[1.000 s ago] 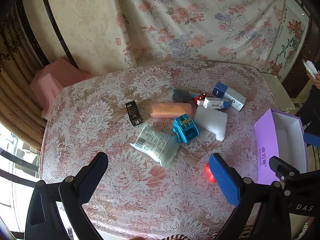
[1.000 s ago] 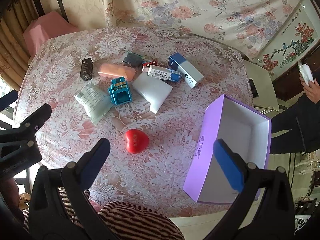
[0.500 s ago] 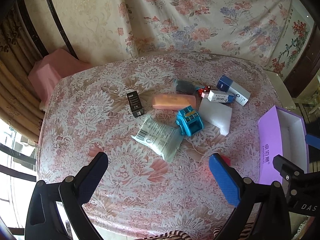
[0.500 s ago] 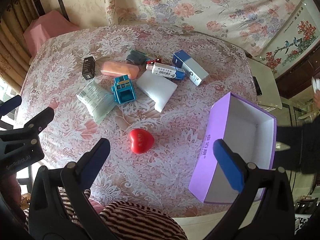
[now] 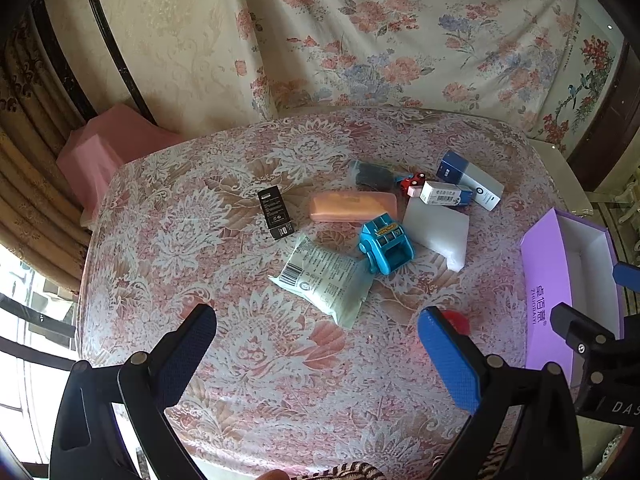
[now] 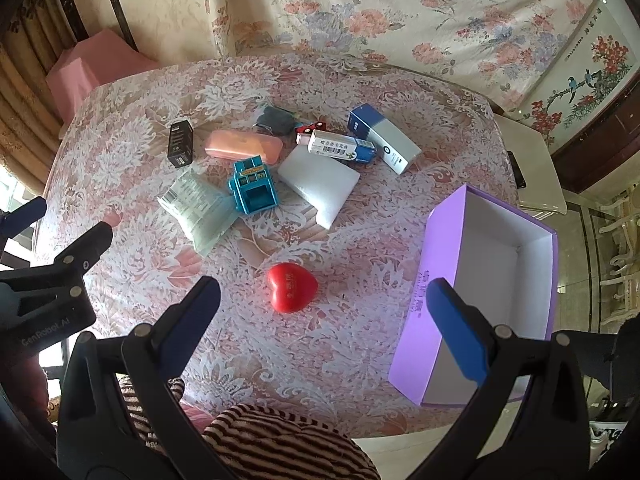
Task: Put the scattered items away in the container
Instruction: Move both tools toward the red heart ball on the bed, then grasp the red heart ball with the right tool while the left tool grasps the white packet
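A purple box (image 6: 500, 256) with a white inside stands open and empty at the table's right; the left wrist view shows the purple box (image 5: 548, 292) too. A red heart (image 6: 291, 286) lies nearest, partly hidden in the left wrist view behind a fingertip as the red heart (image 5: 456, 320). Farther off lie a blue toy (image 6: 254, 192), a pale green packet (image 6: 198, 210), a white pad (image 6: 320, 182), a pink case (image 6: 244, 146), a small black box (image 6: 180, 149) and a blue-and-white carton (image 6: 384, 136). My left gripper (image 5: 316, 340) and right gripper (image 6: 324, 312) hover open, holding nothing.
The table wears a pink floral lace cloth (image 5: 224, 248). A pink-covered seat (image 5: 100, 152) stands at the far left by curtains. A striped cushion (image 6: 280, 444) sits at the near edge. A cream side table (image 6: 532, 168) holds a dark phone behind the box.
Both views have pulled back and up a little, so the items sit lower and smaller in frame. A person at the far right has left the views. No item has moved.
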